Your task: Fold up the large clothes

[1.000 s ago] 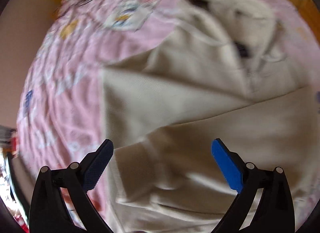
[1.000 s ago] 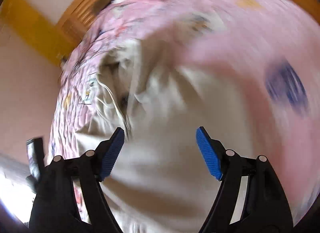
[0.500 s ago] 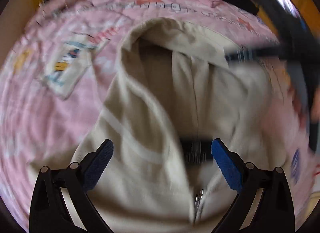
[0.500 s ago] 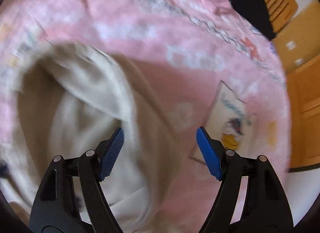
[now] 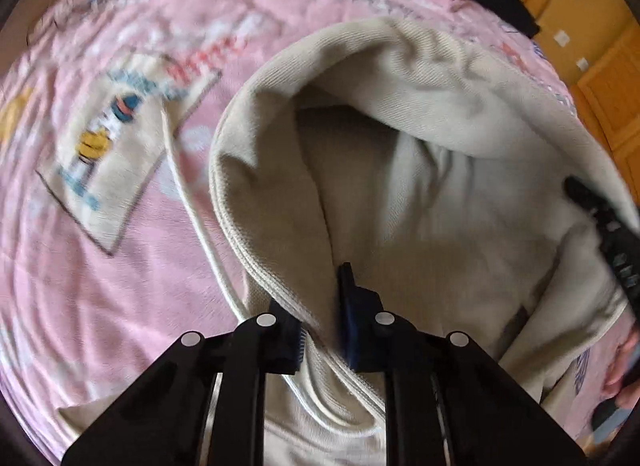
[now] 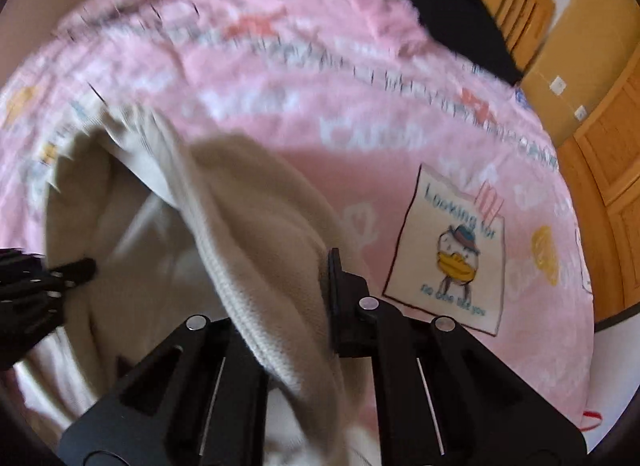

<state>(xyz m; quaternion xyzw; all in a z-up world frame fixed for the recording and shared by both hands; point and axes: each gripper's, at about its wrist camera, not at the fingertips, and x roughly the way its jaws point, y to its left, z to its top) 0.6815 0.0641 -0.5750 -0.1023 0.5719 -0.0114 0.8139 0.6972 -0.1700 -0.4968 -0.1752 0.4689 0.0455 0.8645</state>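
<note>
Hoodie [image 5: 420,193], beige, lies on a bed under a pink printed blanket [image 5: 120,286], its hood gaping open toward both cameras. The left hand-held gripper [image 5: 324,330] is closing, and its blue pads pinch the ribbed edge of the hood on one side. The right hand-held gripper [image 6: 280,306] has clamped down on the opposite ribbed edge, with thick cloth bunched between its jaws. Each gripper's black frame shows at the edge of the other's view, across the hood opening. A white drawstring [image 5: 192,201] trails from the hood over the blanket. Beyond the hood, a cartoon duck patch [image 6: 452,250] is printed on the blanket; dark cloth [image 6: 448,13] lies at the far edge, by orange wooden furniture [image 6: 608,153].
</note>
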